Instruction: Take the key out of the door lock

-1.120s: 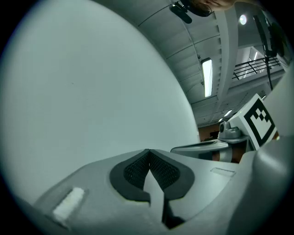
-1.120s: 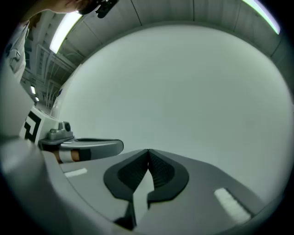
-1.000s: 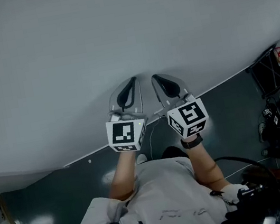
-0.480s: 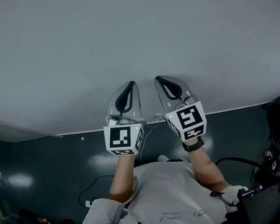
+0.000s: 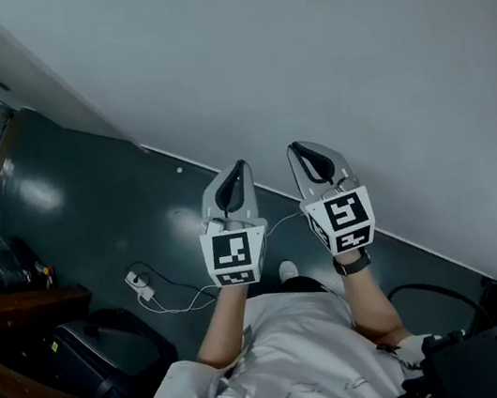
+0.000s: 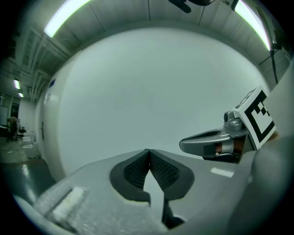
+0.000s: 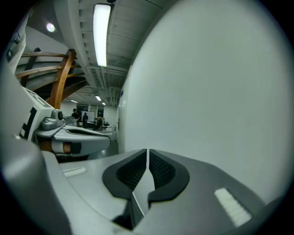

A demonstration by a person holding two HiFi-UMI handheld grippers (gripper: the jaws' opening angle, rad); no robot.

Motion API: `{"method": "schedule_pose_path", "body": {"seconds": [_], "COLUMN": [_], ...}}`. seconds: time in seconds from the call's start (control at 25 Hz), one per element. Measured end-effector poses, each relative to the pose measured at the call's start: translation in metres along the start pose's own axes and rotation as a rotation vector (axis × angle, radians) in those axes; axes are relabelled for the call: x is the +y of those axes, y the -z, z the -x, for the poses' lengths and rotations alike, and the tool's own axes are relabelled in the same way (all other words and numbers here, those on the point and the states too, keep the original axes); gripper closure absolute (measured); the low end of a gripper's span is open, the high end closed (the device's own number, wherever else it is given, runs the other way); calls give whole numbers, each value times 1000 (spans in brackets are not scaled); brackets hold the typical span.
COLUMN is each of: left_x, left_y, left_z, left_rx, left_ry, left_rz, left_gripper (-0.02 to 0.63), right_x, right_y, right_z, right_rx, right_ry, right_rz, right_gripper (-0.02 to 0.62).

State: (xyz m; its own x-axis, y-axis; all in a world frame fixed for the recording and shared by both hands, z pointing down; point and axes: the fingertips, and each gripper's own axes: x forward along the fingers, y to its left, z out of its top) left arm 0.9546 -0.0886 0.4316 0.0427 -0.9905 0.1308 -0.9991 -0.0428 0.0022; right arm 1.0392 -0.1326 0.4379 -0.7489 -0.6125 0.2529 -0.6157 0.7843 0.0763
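No key and no door lock show in any view. Both grippers are held up side by side before a plain white wall [image 5: 315, 38]. My left gripper [image 5: 239, 167] is shut, its ribbed pads meeting at the tips [image 6: 149, 152] with nothing between them. My right gripper [image 5: 302, 148] stands just to its right; its jaws are opening, with a thin slit between the pads [image 7: 148, 150] and nothing in it. Each gripper shows at the edge of the other's view: the right gripper [image 6: 216, 144] and the left gripper [image 7: 78, 137].
The wall meets a dark glossy floor [image 5: 86, 193] along a slanting line. A white plug with a cable [image 5: 138, 283] lies on the floor, with a dark case [image 5: 85, 351] and a wooden edge [image 5: 20, 305] at lower left. A wooden staircase [image 7: 59, 87] stands far off.
The head view has swung round: the wall's foot now runs slantwise and much more floor shows at the left. The two grippers keep their side-by-side place in front of the person.
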Motion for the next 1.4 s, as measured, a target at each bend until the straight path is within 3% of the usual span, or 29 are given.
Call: {"method": "schedule_pose_path", "body": {"seconds": [0.32, 0.52, 0.72, 0.84, 0.92, 1.04, 1.16, 1.28, 1.4], "left_x": [169, 250, 345, 396, 429, 465, 483, 501, 525], "left_y": [6, 6, 11, 2, 1, -8, -14, -6, 5], "left_z": [104, 164, 228, 276, 312, 376, 415, 428, 422], "left_rx": [-45, -87, -136, -165, -185, -298, -333, -297, -285], "left_ry": [-375, -493, -596, -660, -735, -900, -1005, -1052, -1027], "left_rz": [40, 19, 72, 63, 75, 131, 96, 84, 158], "left_gripper": [609, 607, 606, 606, 606, 606, 606, 606, 606], "right_x": [176, 280, 392, 461, 506, 567, 609, 640, 661], "right_y": [-30, -67, -86, -107, -120, -129, -130, -138, -142], "right_z": [-94, -139, -190, -212, -219, -218, -219, -227, -248], "right_rx": [-21, -82, -93, -111, -131, -146, -149, -162, -171], "right_ry": [-375, -521, -660, -738, -794, -893, -971, -1028, -1045], "right_rz": [85, 124, 139, 122, 125, 163, 189, 192, 187], "right_gripper": [574, 574, 575, 580, 588, 594, 593, 592, 594]}}
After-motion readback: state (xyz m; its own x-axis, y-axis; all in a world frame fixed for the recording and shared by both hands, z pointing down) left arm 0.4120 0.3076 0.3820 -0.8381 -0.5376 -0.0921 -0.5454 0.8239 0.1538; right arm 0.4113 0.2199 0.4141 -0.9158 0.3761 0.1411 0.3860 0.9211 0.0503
